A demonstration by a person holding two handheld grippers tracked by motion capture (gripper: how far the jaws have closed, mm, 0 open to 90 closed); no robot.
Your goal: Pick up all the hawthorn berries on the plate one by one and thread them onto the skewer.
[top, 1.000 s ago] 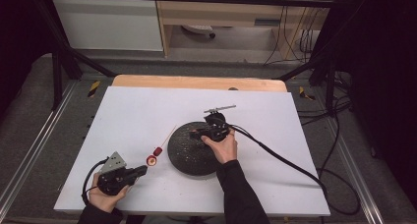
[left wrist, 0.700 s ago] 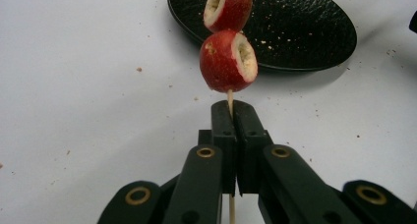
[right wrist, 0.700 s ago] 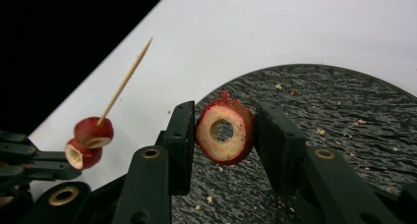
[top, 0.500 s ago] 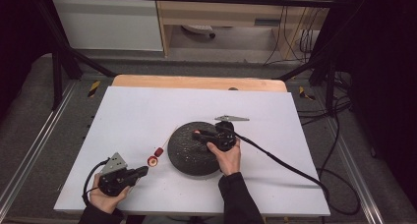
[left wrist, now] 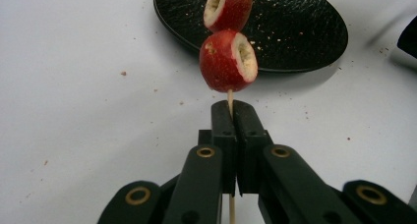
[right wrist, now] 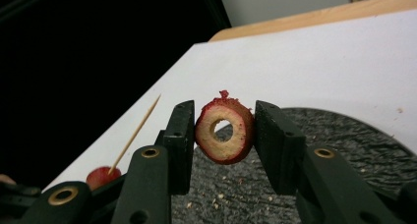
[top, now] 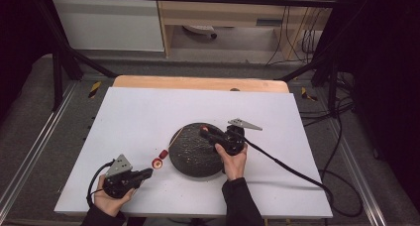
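High view: above the near edge, facing forward and down over the whole surface (top: 148, 112).
Gripper views: low, close, along the jaws.
Shared: black plate (top: 194, 149), skewer (top: 174, 137).

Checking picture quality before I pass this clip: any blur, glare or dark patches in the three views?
High view: soft and grainy, room edges black, white table evenly lit. Left gripper view: sharp on the skewered fruit, soft shadow under the dark plate, no glare. Right gripper view: fruit ring crisp, left background black, far table edge slightly soft.
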